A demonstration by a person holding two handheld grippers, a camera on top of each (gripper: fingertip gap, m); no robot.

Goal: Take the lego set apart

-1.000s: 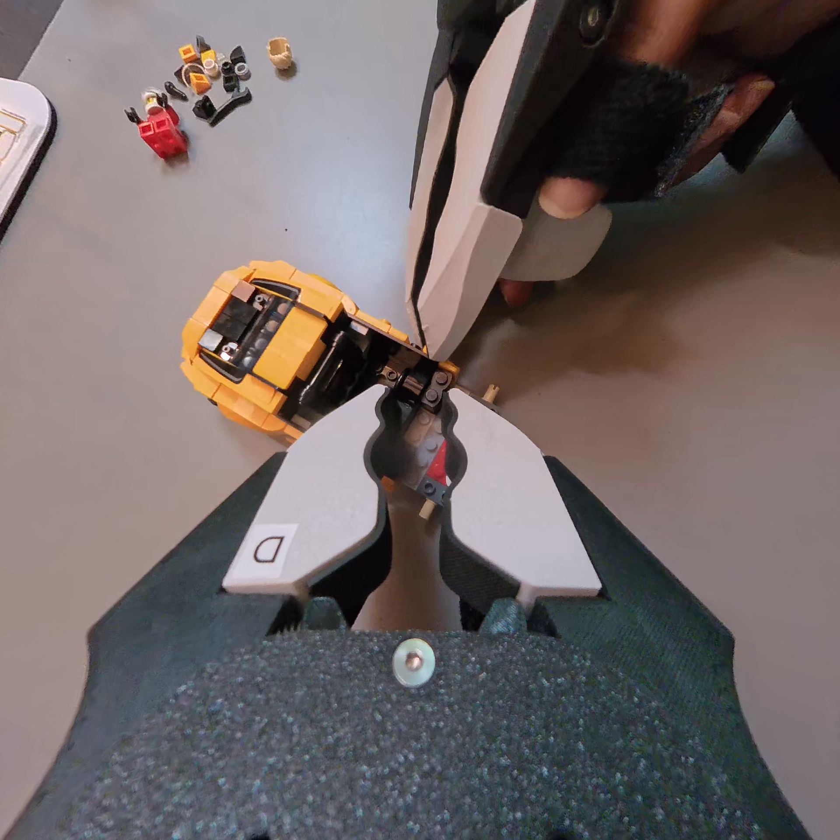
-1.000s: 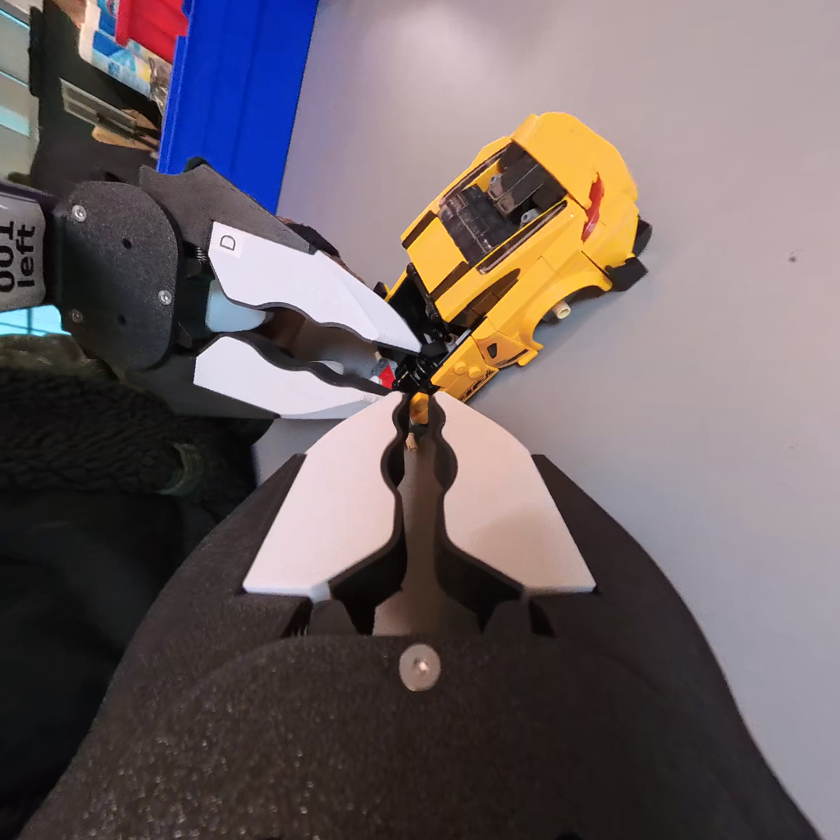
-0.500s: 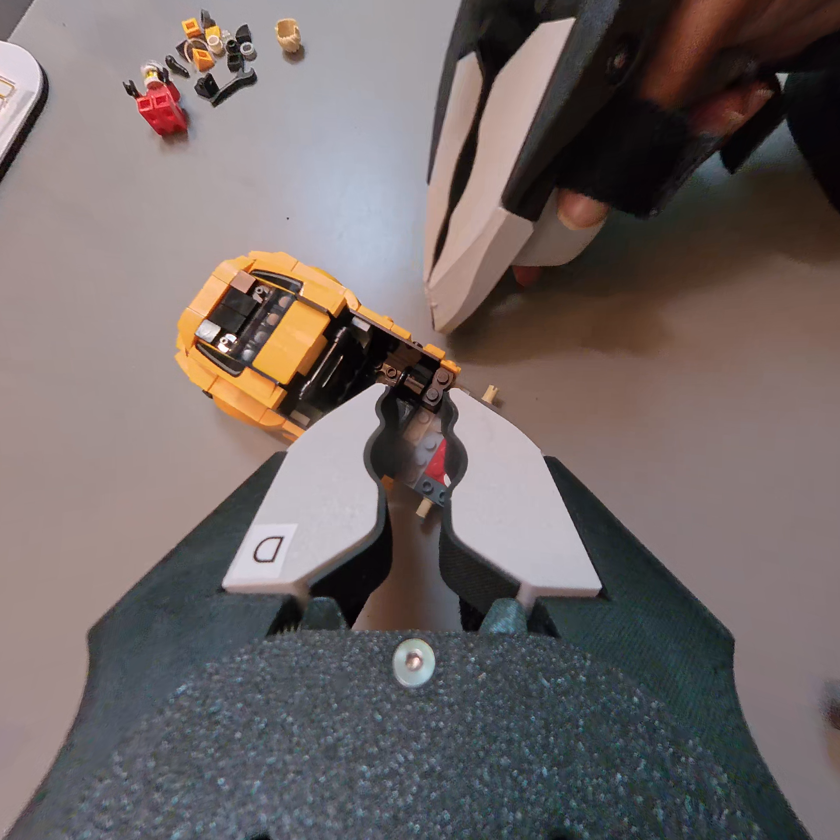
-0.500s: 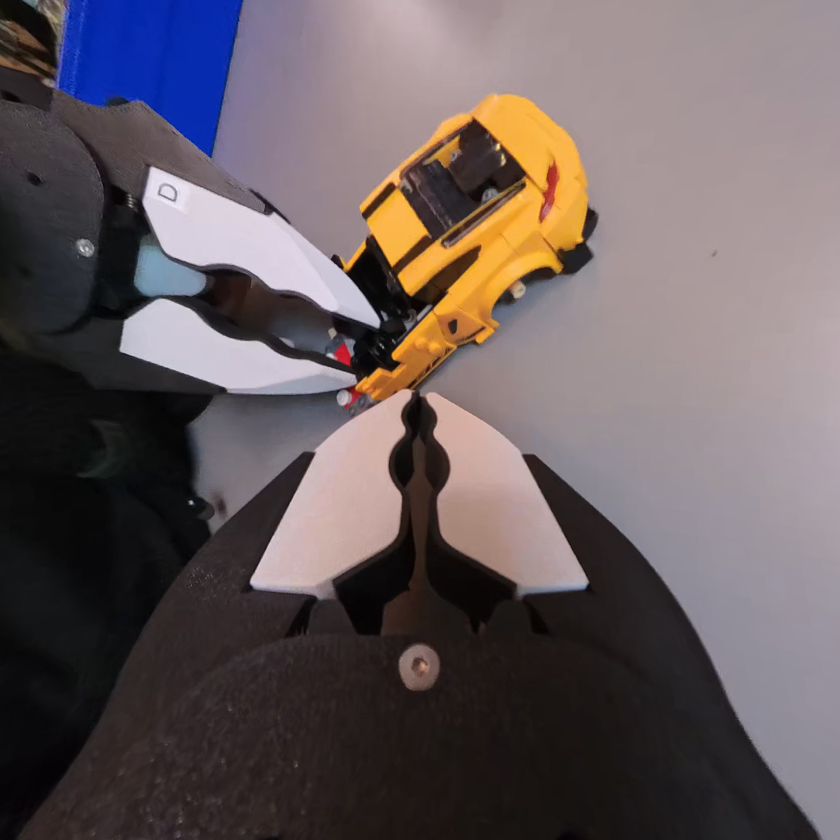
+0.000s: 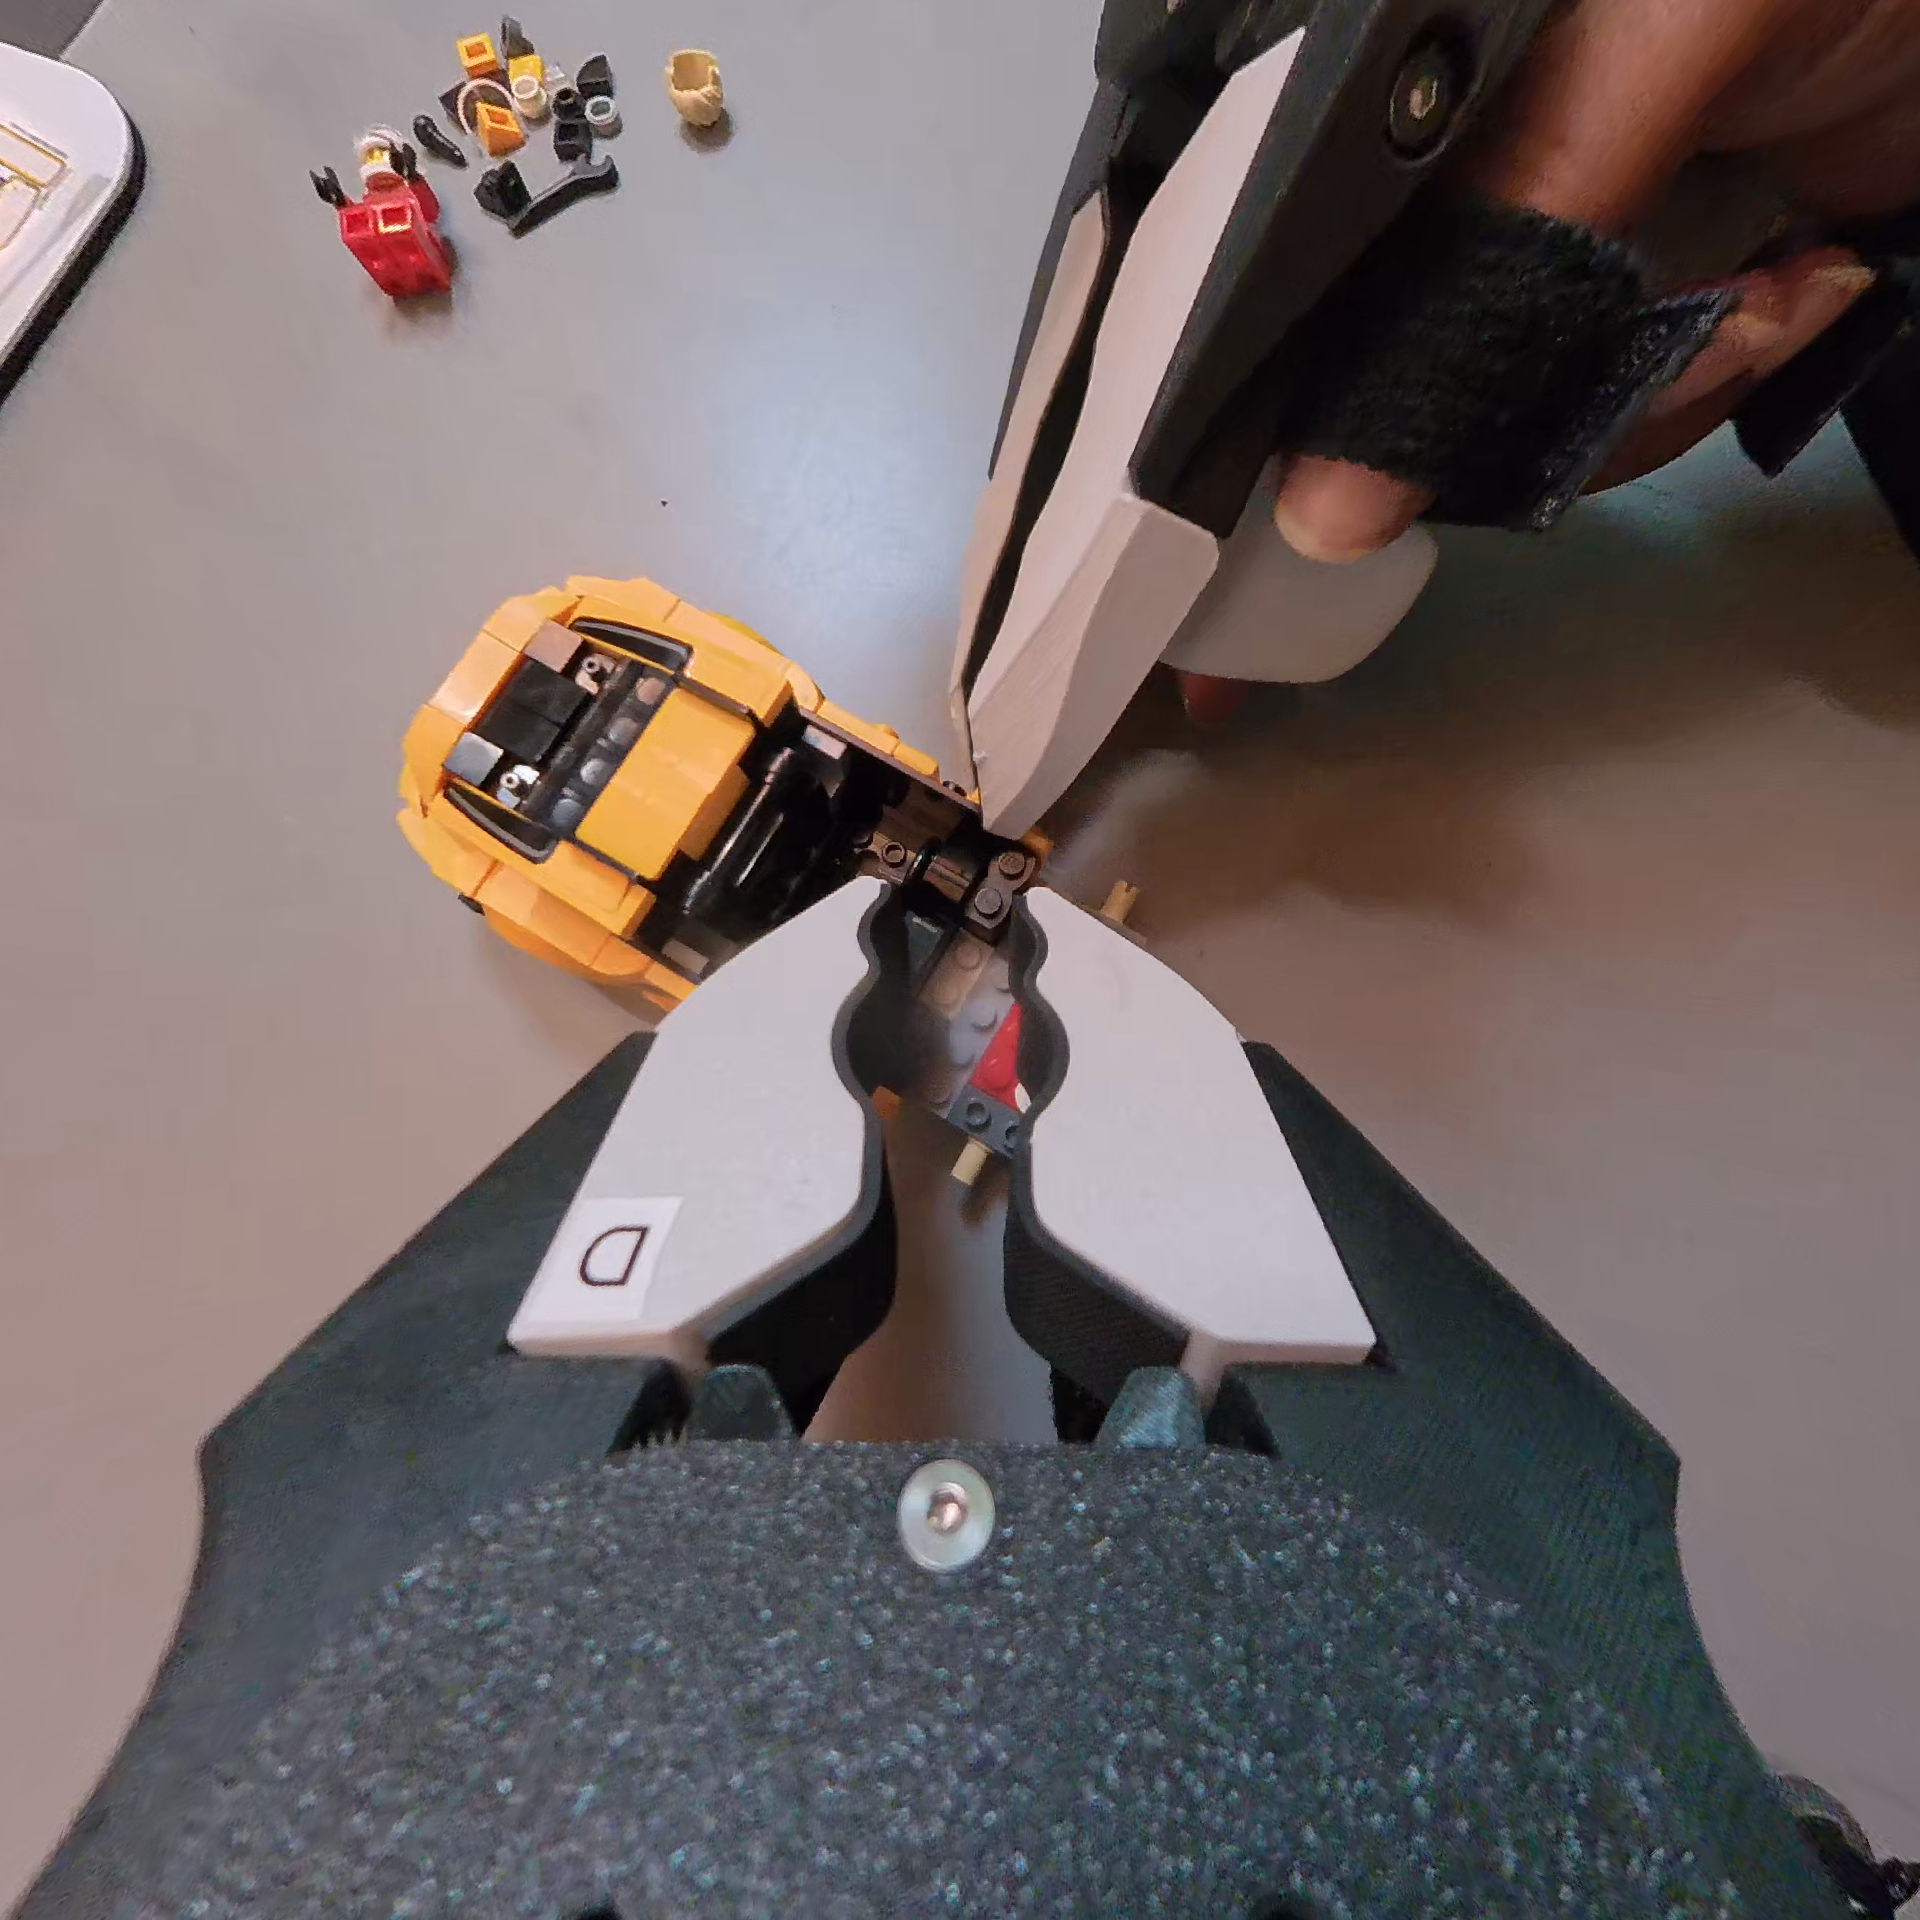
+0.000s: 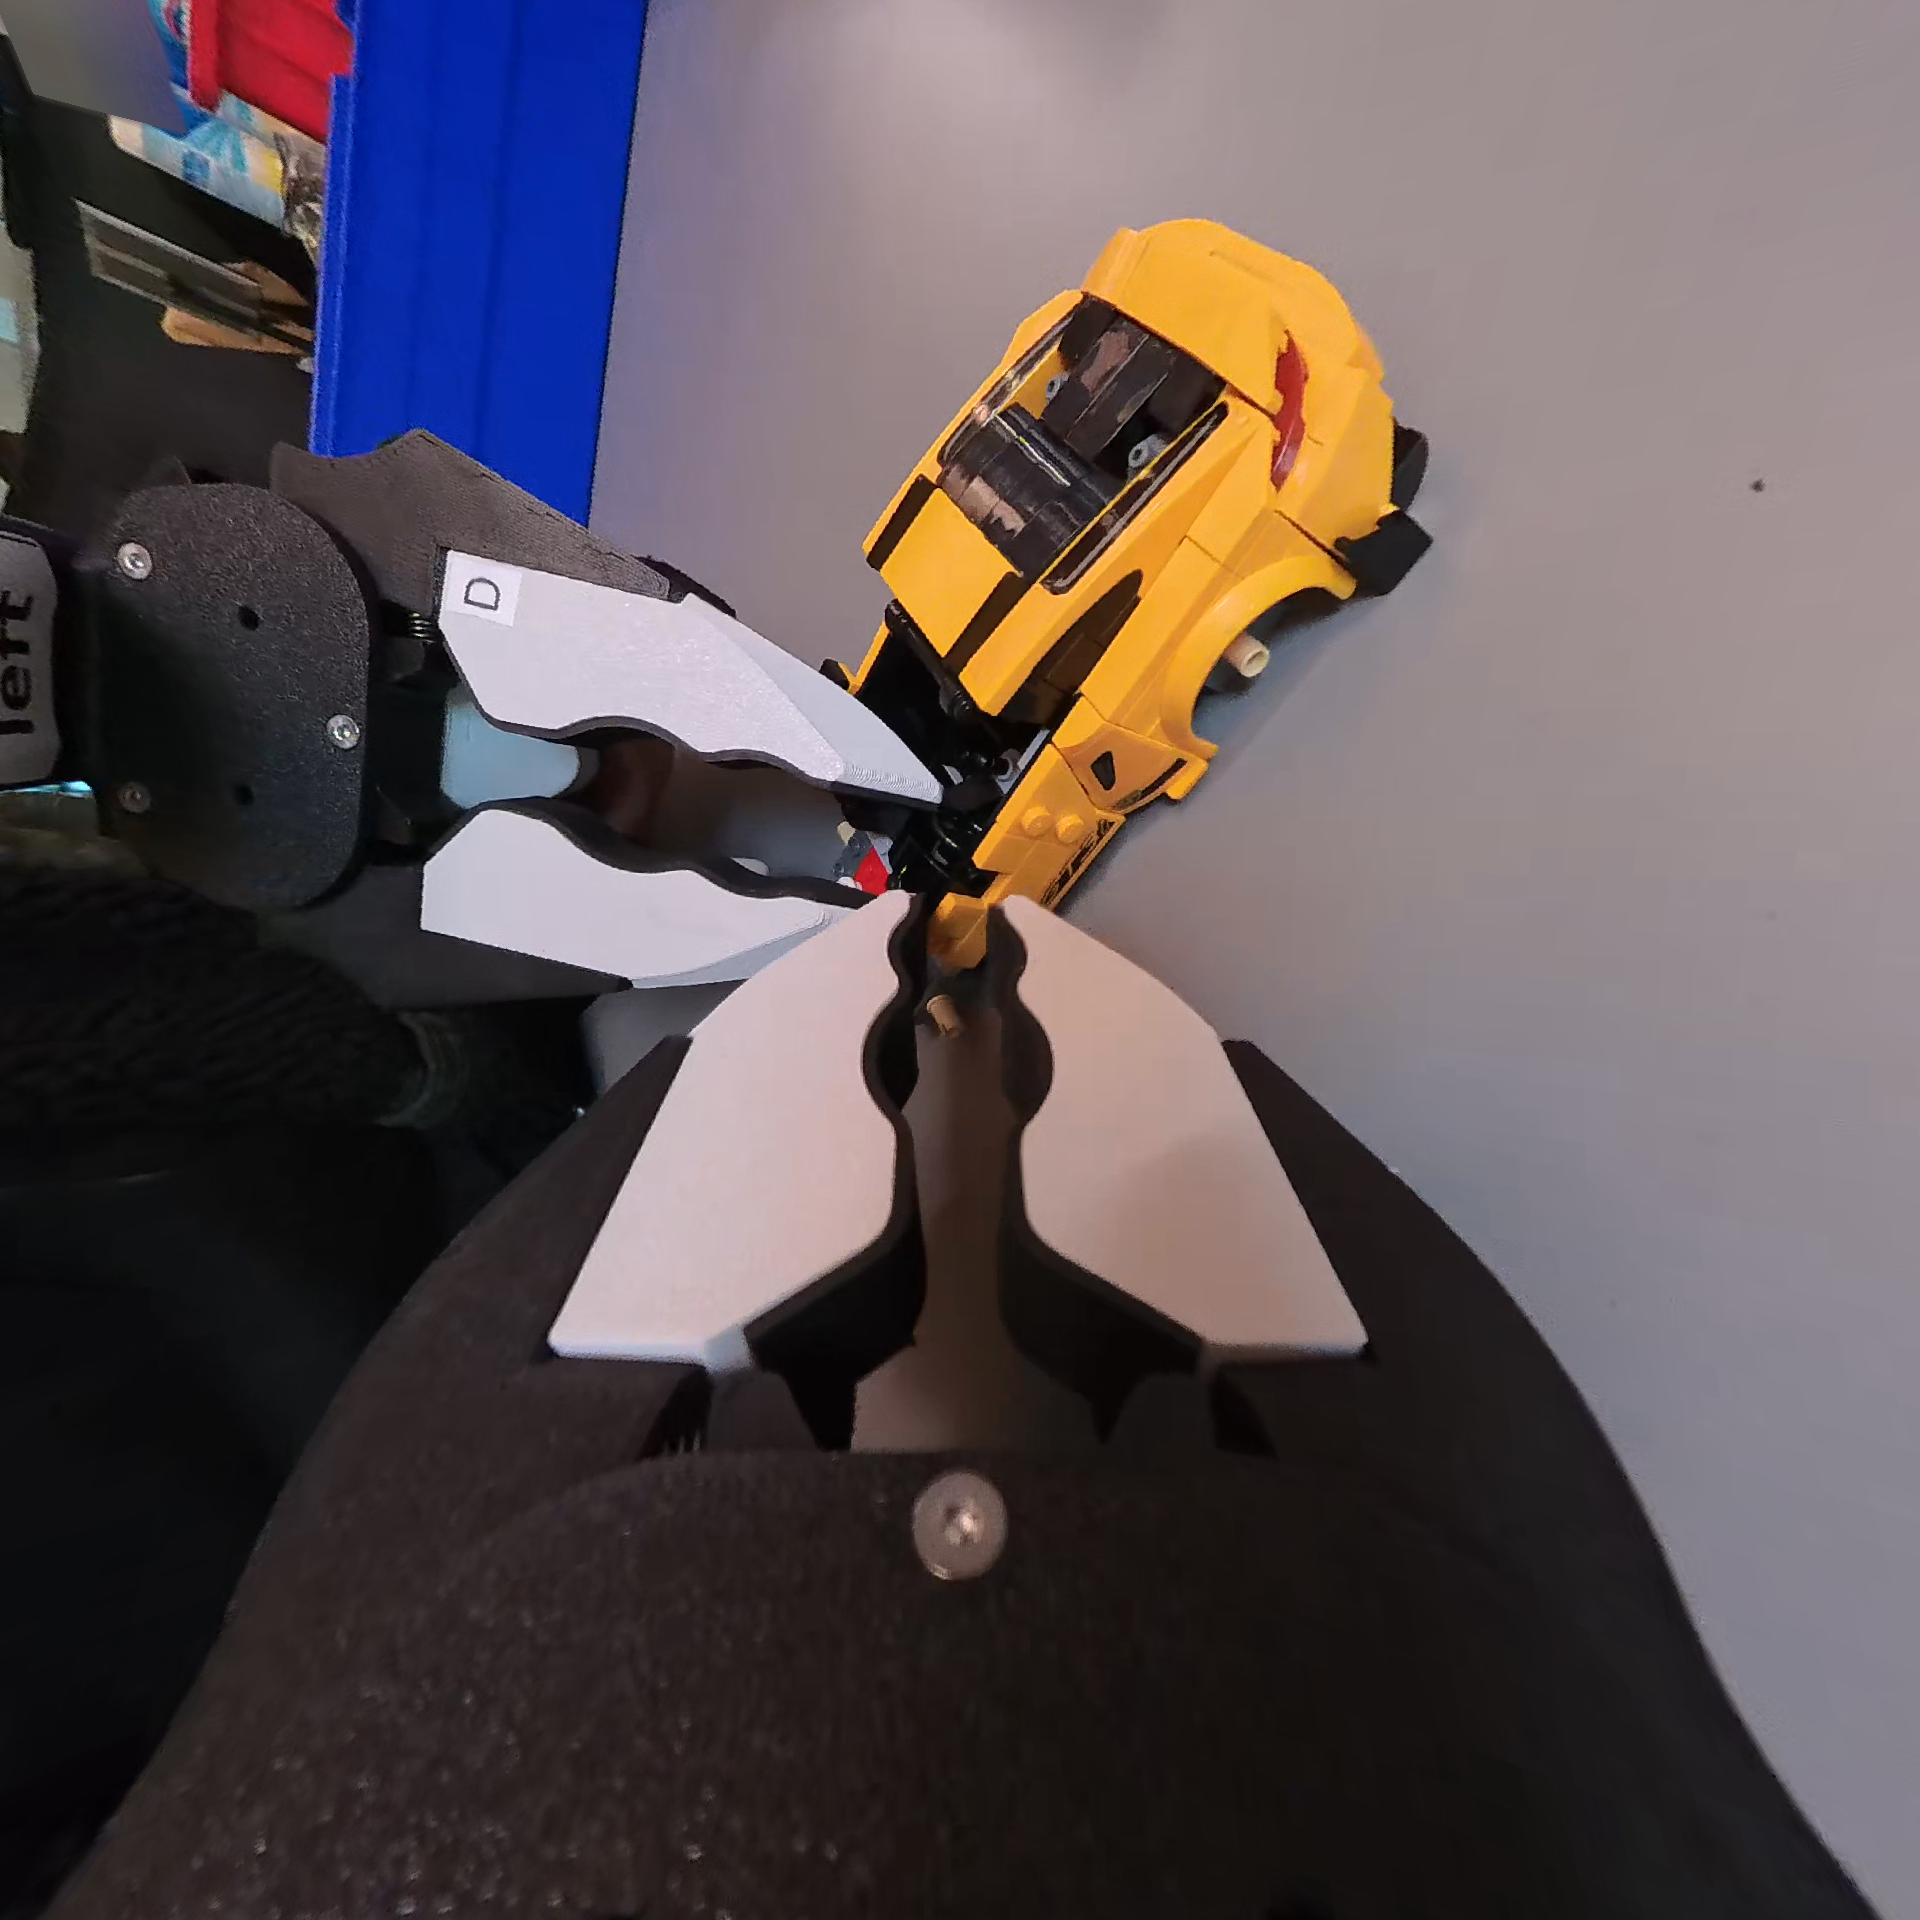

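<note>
Yellow lego car (image 5: 623,790), partly stripped, on its side on the grey surface (image 5: 1455,1039). Left hand-held gripper (image 5: 951,914): jaws narrow, clamped on the car's exposed dark front chassis. Right hand-held gripper (image 6: 951,920): jaws narrow, tips pinching the yellow front corner beside a tan axle pin (image 6: 943,1010). Loose removed pieces (image 5: 488,135), small pile, far corner of the surface, well apart from the car.

A white sticker (image 5: 613,1257) is carrying one black letter on a finger of the left gripper (image 5: 951,909). A white band (image 6: 21,665) on that gripper's body is showing black lettering, partly cut off. The yellow lego car (image 6: 1143,499) is bearing a small printed decal (image 6: 1081,883), too small to read.
</note>
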